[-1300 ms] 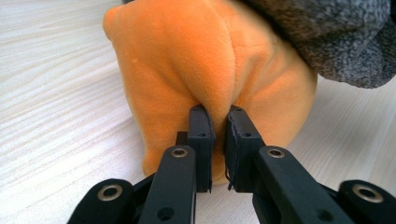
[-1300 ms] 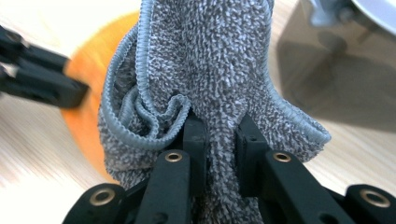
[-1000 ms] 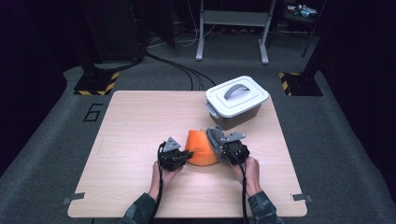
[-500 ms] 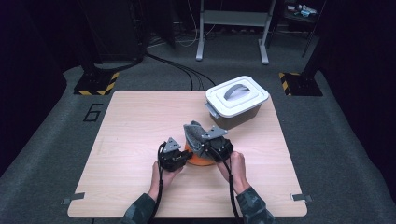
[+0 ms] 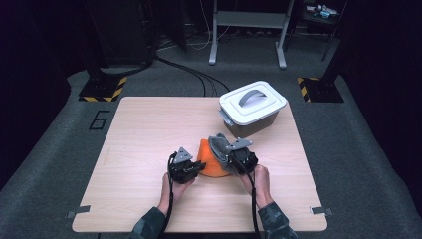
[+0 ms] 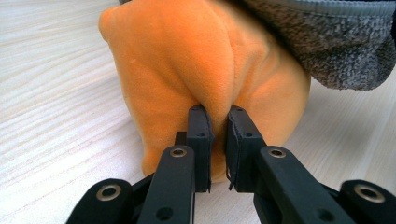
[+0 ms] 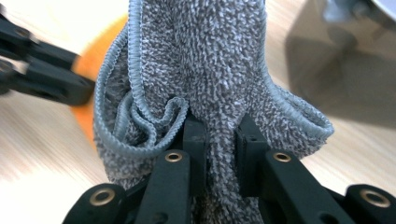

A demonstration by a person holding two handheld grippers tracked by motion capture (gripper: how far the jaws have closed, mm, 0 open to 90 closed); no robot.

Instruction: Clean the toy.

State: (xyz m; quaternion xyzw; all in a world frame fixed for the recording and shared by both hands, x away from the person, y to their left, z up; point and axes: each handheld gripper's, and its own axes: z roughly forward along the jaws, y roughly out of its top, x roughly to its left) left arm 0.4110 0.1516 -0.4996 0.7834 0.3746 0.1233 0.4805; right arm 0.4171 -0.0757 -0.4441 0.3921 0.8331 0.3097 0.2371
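Right claw (image 5: pixel 225 149) has carried grey cloth (image 5: pixel 219 145) over orange cloth (image 5: pixel 209 164).

Your wooden table (image 5: pixel 139 149) carries a lidded grey box (image 5: pixel 253 107) at its far right; the orange cloth (image 5: pixel 211 162) lies just in front of that box.

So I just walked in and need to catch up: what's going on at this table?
A person works two handheld grippers on a pair of cloths. The left gripper is shut on a fold of the orange cloth, which lies on the wooden table. The right gripper is shut on the grey cloth, bunched up over the orange one. A lidded grey box sits behind them, lid on.
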